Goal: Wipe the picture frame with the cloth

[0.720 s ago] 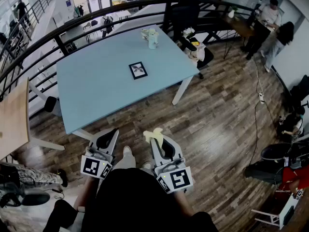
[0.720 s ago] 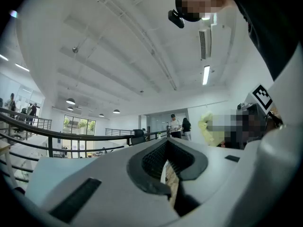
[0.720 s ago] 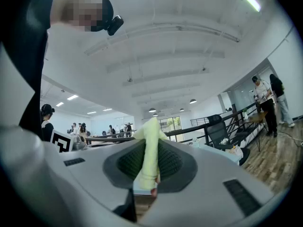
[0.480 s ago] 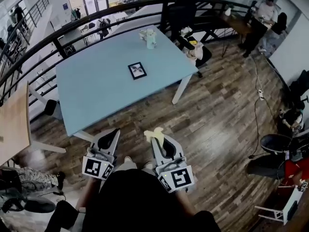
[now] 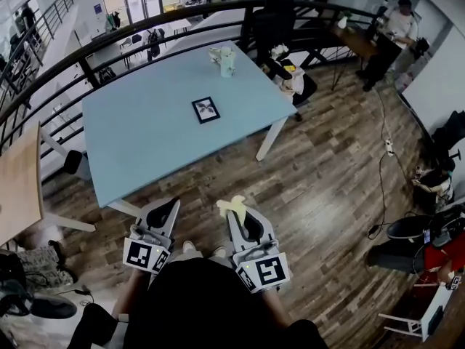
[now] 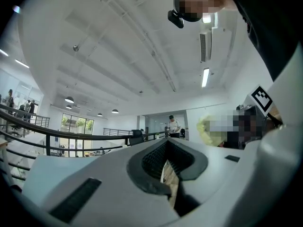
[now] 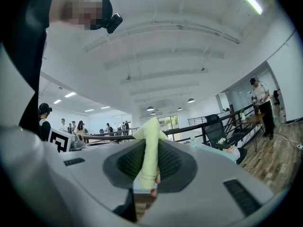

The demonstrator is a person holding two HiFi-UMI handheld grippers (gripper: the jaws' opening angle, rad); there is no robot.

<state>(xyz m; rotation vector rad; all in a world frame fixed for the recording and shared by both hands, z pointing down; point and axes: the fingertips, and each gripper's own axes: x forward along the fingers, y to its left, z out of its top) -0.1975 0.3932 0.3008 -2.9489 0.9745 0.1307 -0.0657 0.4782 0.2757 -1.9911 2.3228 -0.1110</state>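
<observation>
Picture frame (image 5: 206,110): lies flat on the light blue table (image 5: 138,147), upper centre of the head view, well apart from both grippers.
Right gripper (image 5: 236,211): low centre, jaws pinched on a yellow cloth (image 7: 148,151) that sticks up past the tips.
Left gripper (image 5: 166,209): lower left, jaws pressed together on nothing.
Progress: wiping not begun, by my reading.
Risk: only a narrow fold looks gripped, so rubbing could tug it loose.
Risk: the unbraced frame may skid across the table.
</observation>
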